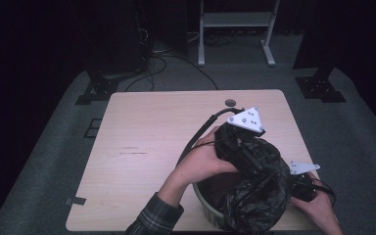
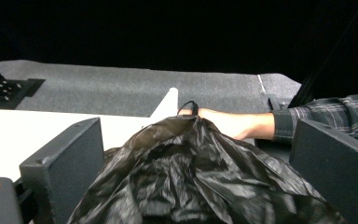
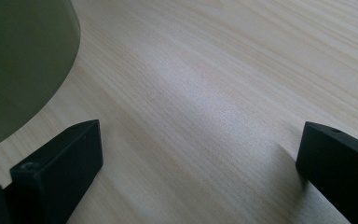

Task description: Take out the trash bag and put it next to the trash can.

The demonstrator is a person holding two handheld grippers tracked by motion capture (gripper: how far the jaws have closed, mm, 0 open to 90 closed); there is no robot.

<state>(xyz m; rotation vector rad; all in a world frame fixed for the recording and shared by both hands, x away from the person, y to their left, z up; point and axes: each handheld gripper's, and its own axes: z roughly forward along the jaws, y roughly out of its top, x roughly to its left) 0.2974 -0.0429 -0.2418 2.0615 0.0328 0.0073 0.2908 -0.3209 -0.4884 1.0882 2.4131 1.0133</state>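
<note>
From above, a pale green bin (image 1: 206,205) stands at the near edge of the wooden table (image 1: 142,147), toward its right corner, with a crumpled black plastic bag (image 1: 257,191) heaped over its rim. The left gripper (image 1: 235,142) reaches across onto the bag's far side; the right gripper (image 1: 301,183) sits just beside the bin near the table's right edge.

Along the left gripper (image 2: 191,154), both jaws stand wide with the bag (image 2: 200,182) bulging between them, not pinched; a plaid sleeve (image 2: 326,116) lies beyond.

Along the right gripper (image 3: 198,158), the jaws stand wide apart over bare table (image 3: 214,84), holding nothing, the bin's wall (image 3: 18,65) beside the left one.
</note>
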